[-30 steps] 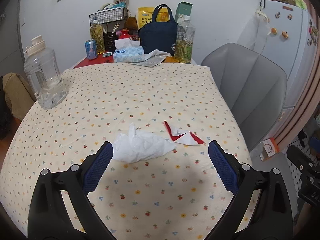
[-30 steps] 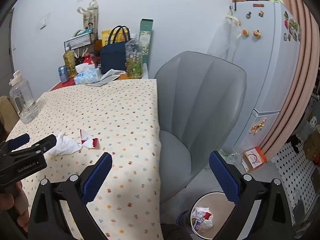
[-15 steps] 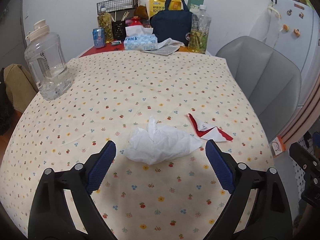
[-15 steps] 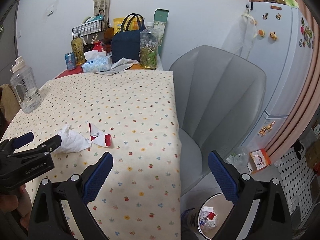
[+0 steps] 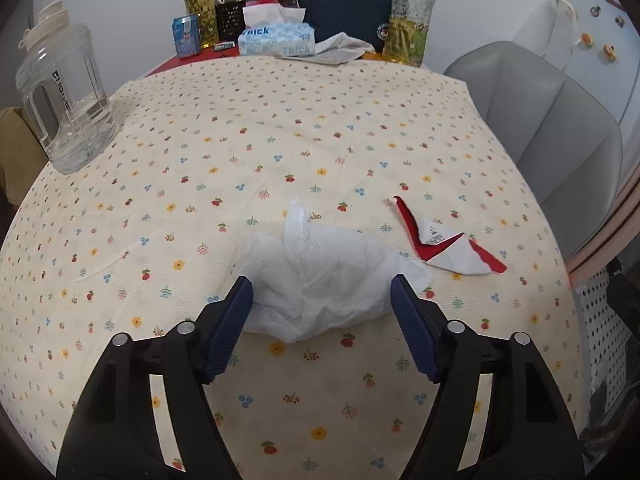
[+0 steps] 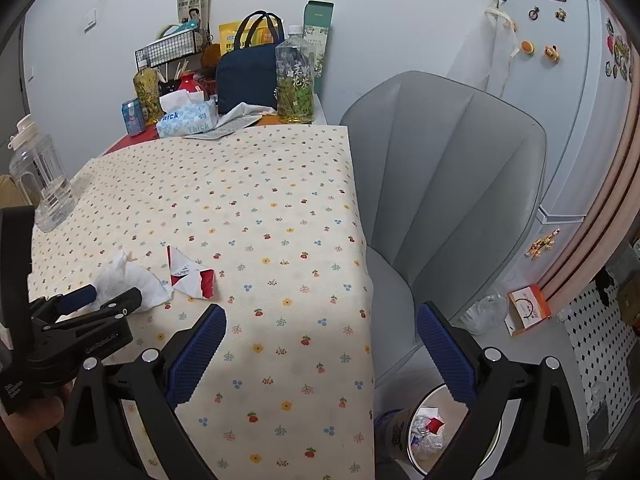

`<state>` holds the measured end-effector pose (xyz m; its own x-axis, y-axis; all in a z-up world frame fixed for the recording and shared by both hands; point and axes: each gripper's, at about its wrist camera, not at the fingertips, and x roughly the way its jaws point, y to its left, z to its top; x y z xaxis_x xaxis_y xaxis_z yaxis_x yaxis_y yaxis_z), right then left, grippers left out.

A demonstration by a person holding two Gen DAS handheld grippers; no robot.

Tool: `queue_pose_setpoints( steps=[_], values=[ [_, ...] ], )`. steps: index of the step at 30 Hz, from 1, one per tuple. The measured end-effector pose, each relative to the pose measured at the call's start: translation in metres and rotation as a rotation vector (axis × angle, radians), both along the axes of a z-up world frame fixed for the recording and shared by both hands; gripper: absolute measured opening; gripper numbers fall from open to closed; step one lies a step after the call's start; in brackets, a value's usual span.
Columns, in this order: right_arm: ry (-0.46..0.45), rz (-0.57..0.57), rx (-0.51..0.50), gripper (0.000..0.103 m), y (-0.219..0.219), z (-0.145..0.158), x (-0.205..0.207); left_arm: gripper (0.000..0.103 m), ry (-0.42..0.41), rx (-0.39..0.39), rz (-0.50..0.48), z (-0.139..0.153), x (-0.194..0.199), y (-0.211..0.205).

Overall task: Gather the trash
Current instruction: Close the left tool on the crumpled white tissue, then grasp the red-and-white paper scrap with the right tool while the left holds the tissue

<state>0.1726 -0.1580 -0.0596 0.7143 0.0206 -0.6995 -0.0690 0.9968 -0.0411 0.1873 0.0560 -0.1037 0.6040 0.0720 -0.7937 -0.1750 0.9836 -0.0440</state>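
The left hand-held gripper [image 5: 320,292] is closing around the crumpled tissue [image 5: 320,280] on the bench [image 5: 280,140] (pads not yet pressing) — the right hand-held gripper [image 6: 320,332] hangs wide, empty.

A crumpled white tissue [image 5: 320,280] lies loosely bunched on the surface [image 5: 280,128], toward its near edge, one twisted peak sticking up. Just beside it, toward the right edge, lies a torn red-and-white wrapper [image 5: 444,248], folded flat into a V shape, white printed side up. The two nearly touch.
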Motion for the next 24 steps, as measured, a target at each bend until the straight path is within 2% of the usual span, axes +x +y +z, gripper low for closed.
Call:
queue_pose_setpoints(
  steps=[2, 4, 6, 9, 17, 19, 24],
  values=[
    [0.005, 0.003, -0.002, 0.094, 0.002, -0.002, 0.002, 0.065, -0.005, 0.015, 0.001, -0.002, 0.001, -0.001],
    [0.008, 0.009, -0.005, 0.094, 0.004, -0.004, 0.003, 0.057, -0.009, 0.031, 0.006, -0.002, 0.001, -0.002],
    [0.012, 0.015, -0.005, 0.094, 0.008, -0.005, 0.004, 0.036, -0.011, 0.036, 0.019, -0.001, 0.002, 0.002],
    [0.021, 0.033, 0.002, 0.094, 0.015, -0.008, 0.007, 0.02, -0.011, 0.009, 0.047, 0.002, 0.001, 0.014],
    [0.05, 0.12, 0.023, 0.084, 0.047, -0.016, 0.015, 0.018, -0.05, 0.005, 0.099, 0.013, -0.014, 0.039],
    [0.06, 0.142, 0.043, 0.076, 0.055, -0.019, 0.02, 0.017, -0.052, 0.006, 0.115, 0.014, -0.016, 0.047],
    [0.098, 0.179, 0.078, 0.065, 0.069, -0.029, 0.031, 0.017, -0.057, 0.009, 0.152, 0.014, -0.02, 0.062]
  ],
)
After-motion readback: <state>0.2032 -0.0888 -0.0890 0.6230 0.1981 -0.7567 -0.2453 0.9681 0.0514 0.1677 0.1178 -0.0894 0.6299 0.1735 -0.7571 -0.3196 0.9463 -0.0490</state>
